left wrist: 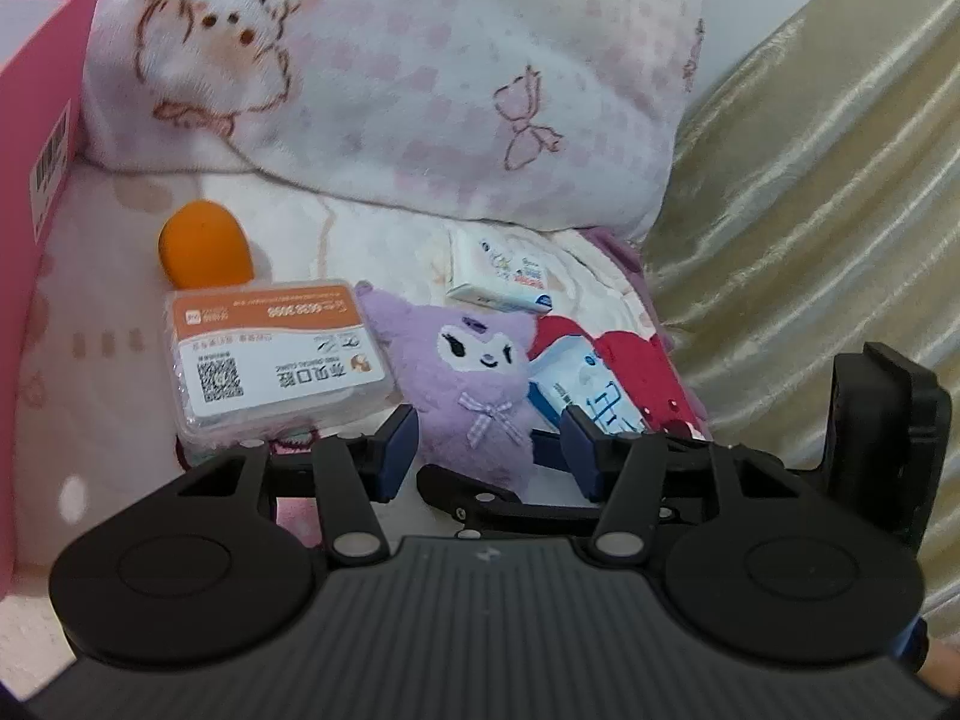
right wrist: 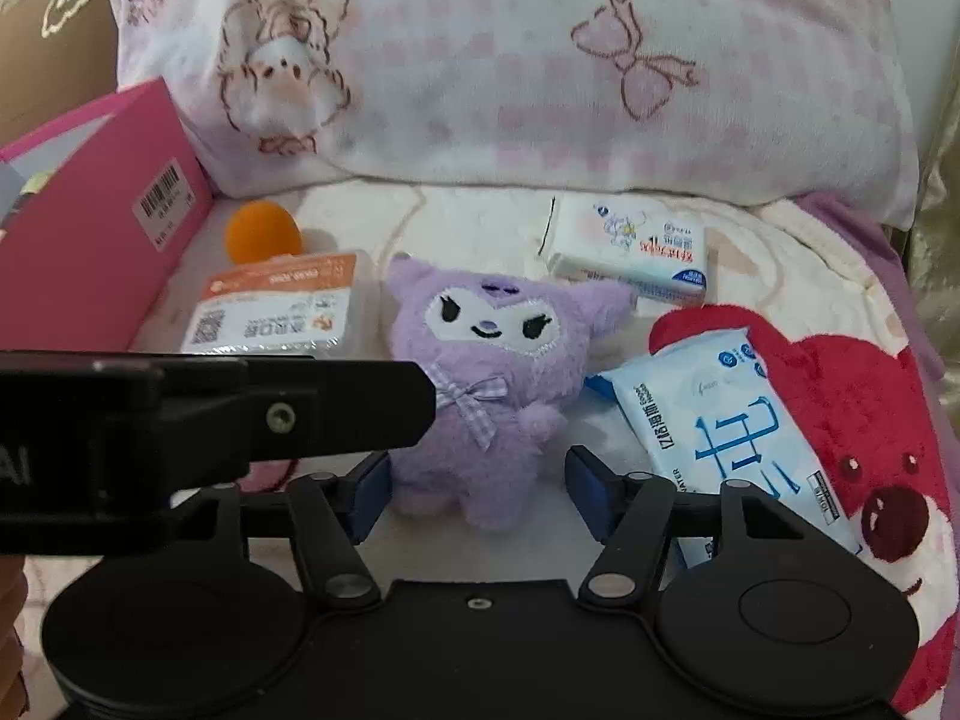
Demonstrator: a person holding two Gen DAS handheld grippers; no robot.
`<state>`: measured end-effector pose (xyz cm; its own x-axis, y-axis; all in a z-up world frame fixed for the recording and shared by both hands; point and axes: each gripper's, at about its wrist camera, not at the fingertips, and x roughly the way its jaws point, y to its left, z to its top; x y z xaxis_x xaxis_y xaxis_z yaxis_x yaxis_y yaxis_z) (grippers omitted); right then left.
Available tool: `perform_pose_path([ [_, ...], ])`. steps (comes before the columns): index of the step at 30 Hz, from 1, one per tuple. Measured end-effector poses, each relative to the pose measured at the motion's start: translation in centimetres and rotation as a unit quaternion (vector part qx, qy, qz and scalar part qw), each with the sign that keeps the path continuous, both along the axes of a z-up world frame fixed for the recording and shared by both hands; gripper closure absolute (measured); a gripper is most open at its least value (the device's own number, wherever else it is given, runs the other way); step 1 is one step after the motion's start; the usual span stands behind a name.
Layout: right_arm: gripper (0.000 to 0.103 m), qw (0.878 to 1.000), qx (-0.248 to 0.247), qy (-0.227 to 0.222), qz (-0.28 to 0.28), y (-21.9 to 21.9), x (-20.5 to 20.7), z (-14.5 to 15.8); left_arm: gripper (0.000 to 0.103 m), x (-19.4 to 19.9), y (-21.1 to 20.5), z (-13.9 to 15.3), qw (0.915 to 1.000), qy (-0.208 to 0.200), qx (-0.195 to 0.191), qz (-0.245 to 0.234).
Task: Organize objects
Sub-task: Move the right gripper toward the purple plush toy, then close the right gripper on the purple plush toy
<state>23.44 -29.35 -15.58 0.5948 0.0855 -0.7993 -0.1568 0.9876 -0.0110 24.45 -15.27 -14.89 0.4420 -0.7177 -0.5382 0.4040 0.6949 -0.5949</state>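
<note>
Centrally, plush upright on blanket, face toward both cameras. Left gripper parted, a finger on either side of plush's lower body, no firm squeeze visible. Right gripper likewise parted around plush's feet, one pad just at the fur, the other just clear of it. Beside plush on one side, clear case, with orange ball behind and pink box at the edge. On the other side, wipes lying flat, tissue pack farther back. Behind all, pillow.
</note>
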Motion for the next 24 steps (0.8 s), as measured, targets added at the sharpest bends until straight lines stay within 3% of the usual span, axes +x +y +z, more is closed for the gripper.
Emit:
perform_pose_path([
  [3,0.036,1.000,0.000,-0.003,0.000,0.1,0.1,-0.1,0.052,0.2,0.1,-0.6,0.9999,0.016,0.001,0.002],
  [5,0.047,1.000,0.000,-0.007,0.011,0.3,0.1,-0.1,0.052,0.2,0.1,-1.0,0.9998,0.019,-0.003,0.001],
  [11,0.055,1.000,-0.007,-0.005,0.026,0.5,-0.4,0.0,0.054,0.0,0.0,-1.9,0.9994,0.029,-0.020,-0.001],
  [24,0.059,0.999,0.016,0.016,0.037,0.0,-1.3,1.1,0.054,-1.2,-0.5,-1.8,0.9995,0.020,-0.025,-0.007],
])
